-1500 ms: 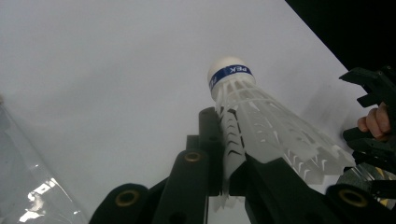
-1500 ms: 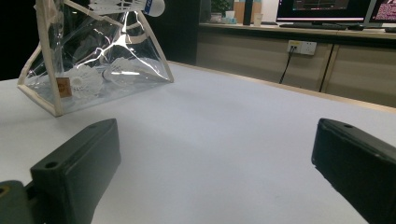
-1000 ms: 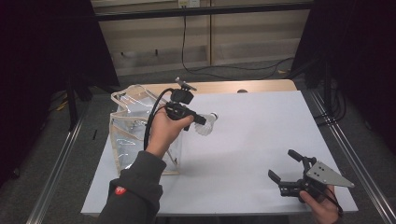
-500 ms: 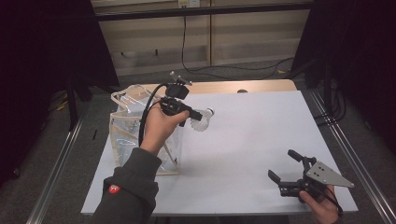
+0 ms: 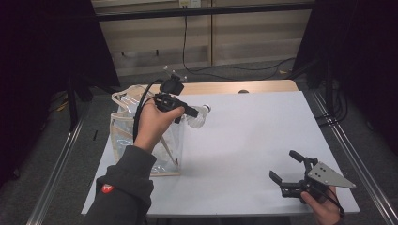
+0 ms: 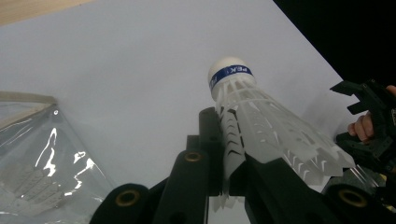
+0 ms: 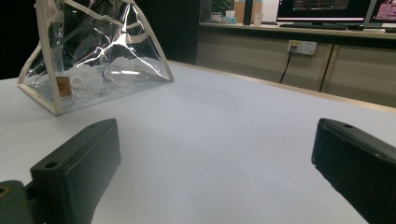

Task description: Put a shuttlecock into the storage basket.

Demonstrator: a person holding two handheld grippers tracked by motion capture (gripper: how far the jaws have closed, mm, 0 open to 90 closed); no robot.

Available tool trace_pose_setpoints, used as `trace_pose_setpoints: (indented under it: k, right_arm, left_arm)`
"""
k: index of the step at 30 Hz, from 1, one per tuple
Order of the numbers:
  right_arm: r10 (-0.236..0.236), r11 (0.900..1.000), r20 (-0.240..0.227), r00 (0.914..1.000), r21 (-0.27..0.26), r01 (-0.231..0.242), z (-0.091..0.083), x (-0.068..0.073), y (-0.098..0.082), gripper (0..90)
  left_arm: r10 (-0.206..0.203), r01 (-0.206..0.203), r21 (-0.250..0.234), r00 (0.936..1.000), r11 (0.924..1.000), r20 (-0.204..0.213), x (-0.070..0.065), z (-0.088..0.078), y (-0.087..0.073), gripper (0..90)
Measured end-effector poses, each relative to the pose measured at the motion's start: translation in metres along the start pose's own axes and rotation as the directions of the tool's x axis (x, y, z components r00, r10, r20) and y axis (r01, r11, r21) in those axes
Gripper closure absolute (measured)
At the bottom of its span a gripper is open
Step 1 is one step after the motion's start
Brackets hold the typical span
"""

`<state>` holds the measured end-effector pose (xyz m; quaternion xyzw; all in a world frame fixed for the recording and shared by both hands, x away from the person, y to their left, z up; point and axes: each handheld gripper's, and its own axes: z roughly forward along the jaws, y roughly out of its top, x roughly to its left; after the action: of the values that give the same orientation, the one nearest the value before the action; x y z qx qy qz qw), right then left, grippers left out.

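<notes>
High view: left tool, clamped on a shuttlecock, has risen beside the clear bag; right tool rests open.

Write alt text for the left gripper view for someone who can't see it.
The left gripper pinches a white plastic shuttlecock by its skirt, blue-banded cork tip pointing away over the white table. A clear plastic bag lies at lower left.

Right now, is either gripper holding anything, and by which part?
The left gripper is shut on the shuttlecock, pinching the edge of its white feather skirt, cork end pointing away. The right gripper is open and holds nothing.
</notes>
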<state>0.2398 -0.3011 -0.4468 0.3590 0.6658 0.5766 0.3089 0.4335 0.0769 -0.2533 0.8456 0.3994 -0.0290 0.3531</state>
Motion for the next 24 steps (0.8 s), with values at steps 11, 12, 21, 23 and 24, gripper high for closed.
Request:
trace_pose_setpoints:
  k: [11, 12, 21, 23, 24]
  right_arm:
    - [-0.002, 1.000, 0.001, 1.0000, 0.001, 0.002, 0.000, 0.000, 0.000, 1.2]
    - [0.003, 1.000, 0.001, 1.0000, 0.000, -0.003, 0.000, 0.000, 0.000, 1.2]
    - [0.001, 1.000, 0.001, 1.0000, 0.000, -0.001, 0.000, 0.000, 0.000, 1.2]
    - [-0.003, 1.000, 0.001, 1.0000, -0.003, 0.003, 0.000, 0.000, 0.000, 1.2]
    - [-0.003, 1.000, 0.001, 1.0000, -0.002, 0.003, 0.000, 0.000, 0.000, 1.2]
  left_arm:
    - [-0.004, 0.004, 0.003, 1.0000, 1.0000, -0.006, 0.002, -0.010, 0.005, 89.0]
    - [-0.004, 0.004, -0.001, 1.0000, 1.0000, -0.008, 0.003, -0.011, 0.005, 89.0]
    - [-0.013, 0.013, -0.005, 0.9996, 0.9999, -0.027, 0.008, -0.021, 0.008, 89.1]
    - [-0.019, 0.018, -0.010, 0.9994, 0.9998, -0.030, 0.008, -0.024, 0.009, 89.1]
    - [-0.021, 0.020, -0.012, 0.9992, 0.9997, -0.035, 0.010, -0.026, 0.010, 89.1]
